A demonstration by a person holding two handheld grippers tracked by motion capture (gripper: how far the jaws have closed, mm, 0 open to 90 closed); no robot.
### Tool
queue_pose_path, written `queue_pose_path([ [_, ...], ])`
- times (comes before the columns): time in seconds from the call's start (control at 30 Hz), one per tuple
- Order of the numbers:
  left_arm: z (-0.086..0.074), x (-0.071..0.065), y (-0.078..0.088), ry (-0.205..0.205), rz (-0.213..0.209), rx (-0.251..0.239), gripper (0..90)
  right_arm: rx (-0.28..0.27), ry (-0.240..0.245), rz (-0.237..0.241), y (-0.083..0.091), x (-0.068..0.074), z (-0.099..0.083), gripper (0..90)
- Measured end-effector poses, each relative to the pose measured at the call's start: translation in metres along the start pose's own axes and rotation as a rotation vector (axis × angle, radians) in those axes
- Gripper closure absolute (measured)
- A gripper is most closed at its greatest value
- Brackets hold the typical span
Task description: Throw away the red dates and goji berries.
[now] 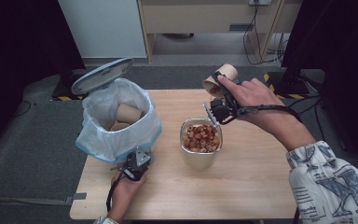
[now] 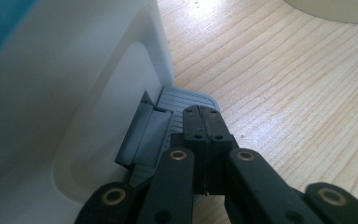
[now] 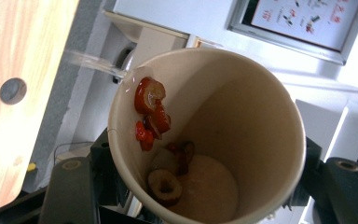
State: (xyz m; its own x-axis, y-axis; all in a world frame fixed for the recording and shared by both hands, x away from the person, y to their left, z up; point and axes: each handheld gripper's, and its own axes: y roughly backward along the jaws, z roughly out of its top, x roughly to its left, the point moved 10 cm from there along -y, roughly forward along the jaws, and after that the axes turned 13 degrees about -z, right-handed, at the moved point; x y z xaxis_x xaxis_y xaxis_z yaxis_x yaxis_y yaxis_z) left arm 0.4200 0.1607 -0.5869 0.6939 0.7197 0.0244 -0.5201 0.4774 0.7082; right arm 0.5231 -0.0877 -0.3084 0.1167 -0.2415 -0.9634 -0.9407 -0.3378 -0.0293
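While the pedal bin (image 1: 121,122) stands at the left edge of the wooden table (image 1: 242,186) with its lid (image 1: 101,74) up and a blue-white bag (image 1: 100,140) lining it, the work in hand appears to be emptying a paper cup (image 1: 220,79) into the metal container (image 1: 201,144) of sliced fruit at the middle of the table. The left gripper (image 2: 203,122) has its jaws fully together, with nothing between them, and their tip rests on the grey pedal (image 2: 186,100) at the foot of the bin; I judge that this pressure holds the lid open, so it must stay steady. The right gripper (image 1: 216,95) is clamped around the paper cup, which is tilted on its side above and behind the container. In the right gripper view, some red fruit slices (image 3: 150,109) stick near the rim of the cup (image 3: 242,116) and others (image 3: 165,184) lie at its bottom. To do it well, I would tilt the mouth lower and directly over the container, perhaps with a small shake. The grip should remain gentle, because a paper wall can easily crush. Then the cup can join the other cup (image 1: 128,113) already inside the bin.
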Motion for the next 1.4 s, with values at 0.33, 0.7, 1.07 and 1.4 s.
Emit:
queue_pose_path([
  [0.33, 0.000, 0.000, 0.000, -0.002, 0.001, 0.001, 89.5, 0.008, 0.067, 0.002, 0.001, 0.005, -0.004, 34.4],
  [0.7, 0.000, 0.000, 0.000, -0.002, 0.000, 0.001, 89.4, -0.001, 0.085, -0.006, 0.001, 0.003, -0.001, 34.5],
  [1.07, 0.000, -0.001, 0.000, -0.005, 0.000, 0.002, 89.4, -0.032, 0.218, 0.017, -0.001, 0.024, 0.014, 35.0],
  [1.4, 0.000, -0.001, 0.000, -0.005, 0.000, 0.003, 89.4, -0.007, 0.213, -0.015, -0.004, 0.019, 0.010, 35.4],
])
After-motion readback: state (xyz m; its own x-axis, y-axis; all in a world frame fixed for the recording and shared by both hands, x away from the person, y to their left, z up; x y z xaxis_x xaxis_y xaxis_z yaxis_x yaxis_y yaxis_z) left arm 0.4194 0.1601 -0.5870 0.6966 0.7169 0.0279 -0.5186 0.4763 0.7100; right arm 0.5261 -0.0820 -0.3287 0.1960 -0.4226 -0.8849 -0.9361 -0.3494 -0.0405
